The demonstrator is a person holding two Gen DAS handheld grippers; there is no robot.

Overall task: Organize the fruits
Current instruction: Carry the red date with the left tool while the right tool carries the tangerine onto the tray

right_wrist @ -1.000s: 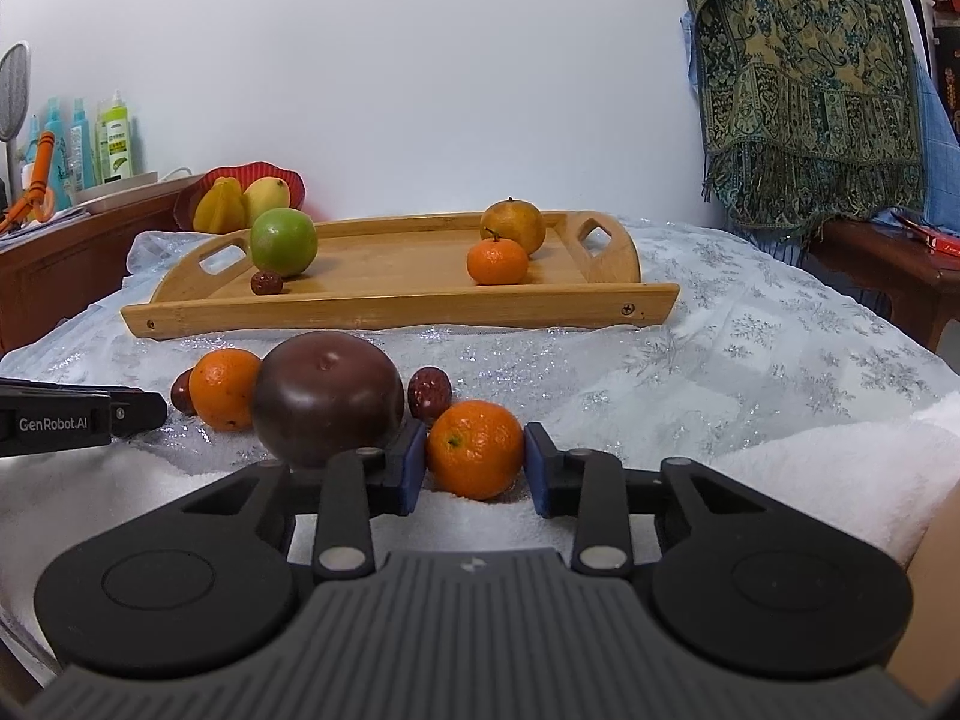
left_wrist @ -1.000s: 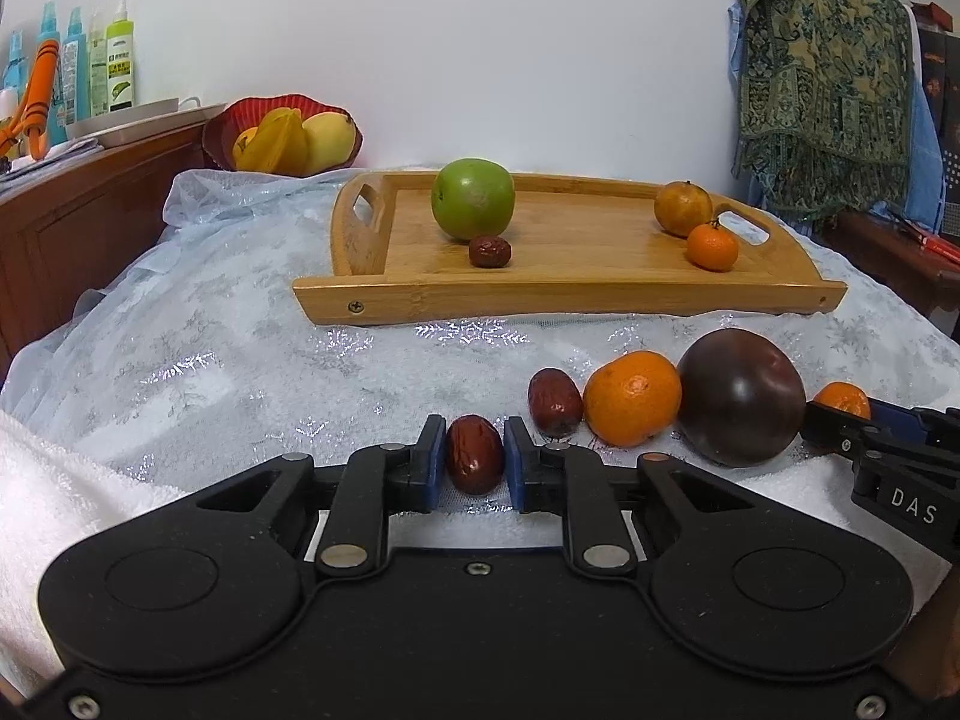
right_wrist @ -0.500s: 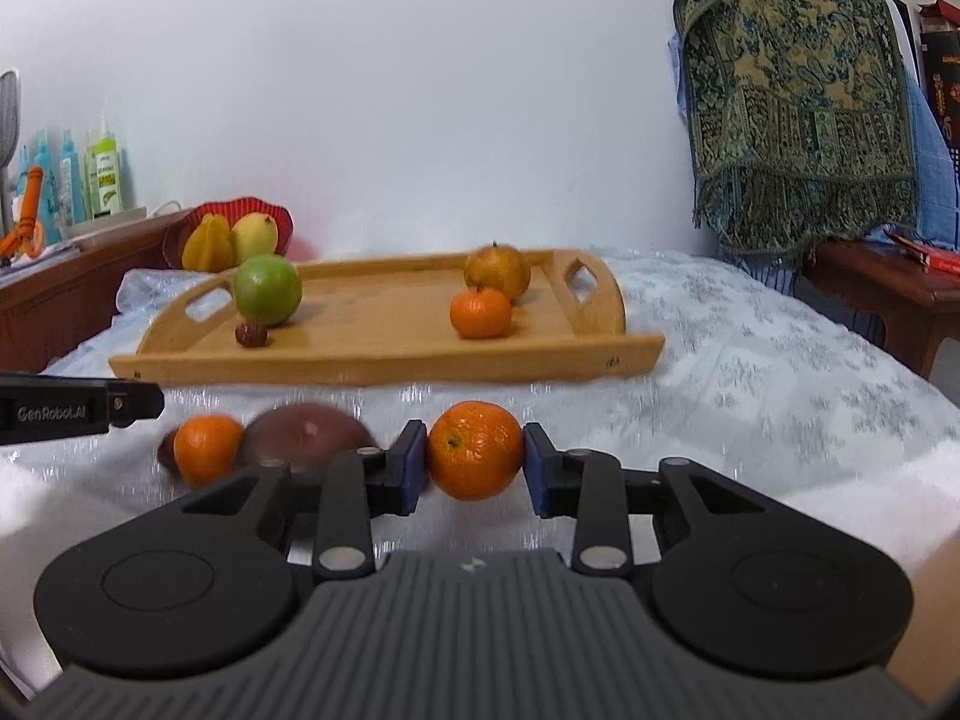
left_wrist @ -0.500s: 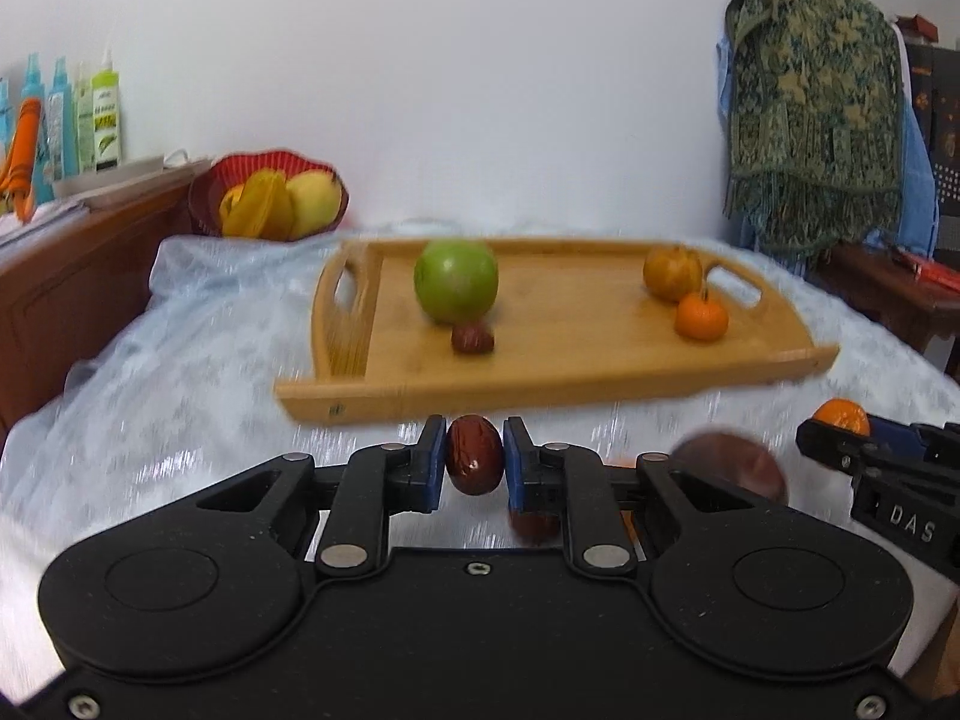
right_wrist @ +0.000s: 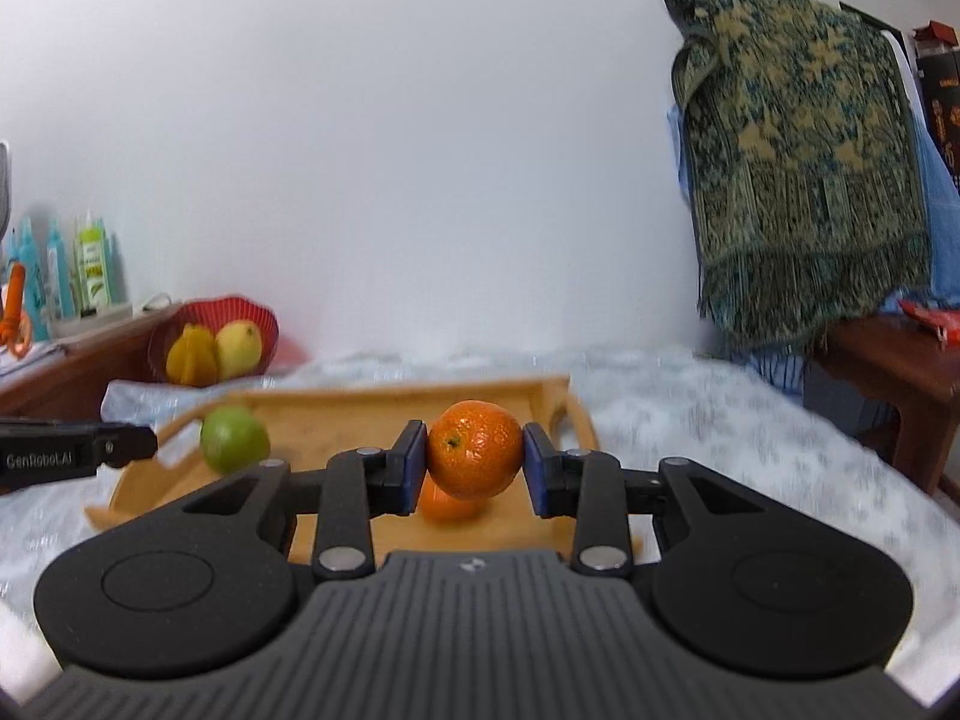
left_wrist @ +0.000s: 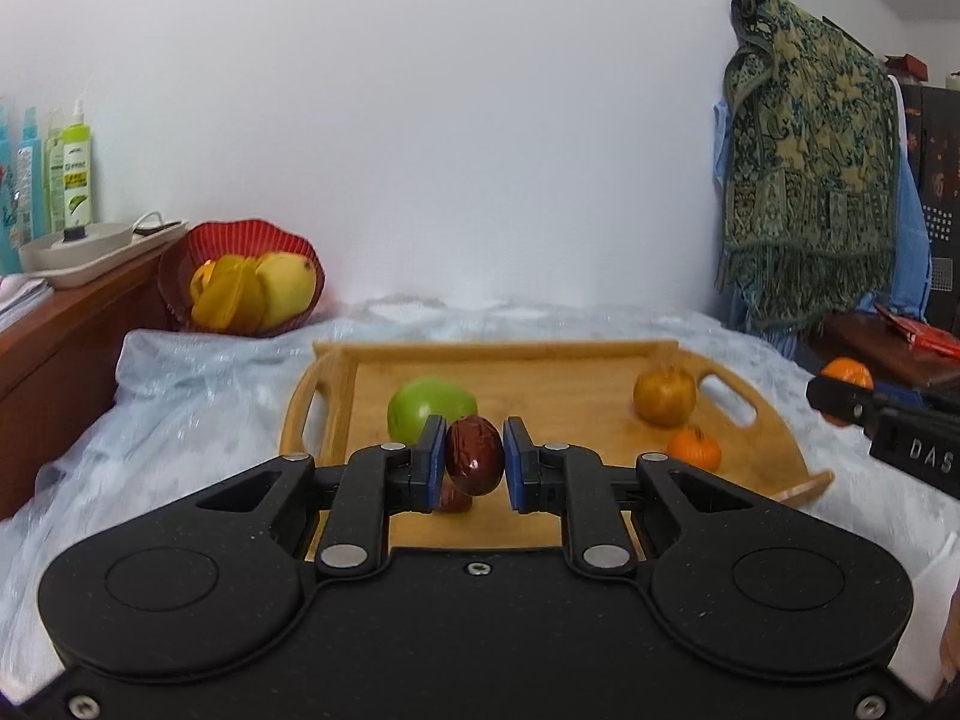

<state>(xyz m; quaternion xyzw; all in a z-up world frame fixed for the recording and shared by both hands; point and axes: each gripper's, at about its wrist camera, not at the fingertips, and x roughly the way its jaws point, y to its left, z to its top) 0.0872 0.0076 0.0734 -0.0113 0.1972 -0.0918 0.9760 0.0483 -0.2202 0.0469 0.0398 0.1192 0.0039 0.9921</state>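
- Your left claw (left_wrist: pixel 474 456) is clamped on a dark red date (left_wrist: pixel 474 455), both blue pads pressing its sides, and the date hangs clear above the near part of the wooden tray (left_wrist: pixel 540 360).
- Just past that claw, inside the tray, sits a green apple (left_wrist: pixel 429 408); it is behind the left pad and partly covered by it.
- Directly under the held date a second small dark fruit (left_wrist: pixel 454 499) lies on the tray floor, mostly hidden.
- To the right of your left claw, in the tray's right end near its handle cut-out, a brownish-yellow round fruit (left_wrist: pixel 665 399) stands behind a small tangerine (left_wrist: pixel 693 449); the two are just beside each other.
- Your right claw (right_wrist: pixel 474 459) grips an orange tangerine (right_wrist: pixel 474 449) between its pads, held above the tray (right_wrist: pixel 390 396).
- Below that tangerine, another orange fruit (right_wrist: pixel 449 501) rests on the tray, half covered from view.
- Left of your right claw the green apple (right_wrist: pixel 234 439) shows blurred on the tray.
- Far beyond and left of both claws, a red basket (left_wrist: pixel 180 264) holds yellow fruit (left_wrist: pixel 255 291).
- The tray lies on a pale snowflake-patterned cover (left_wrist: pixel 198 396).
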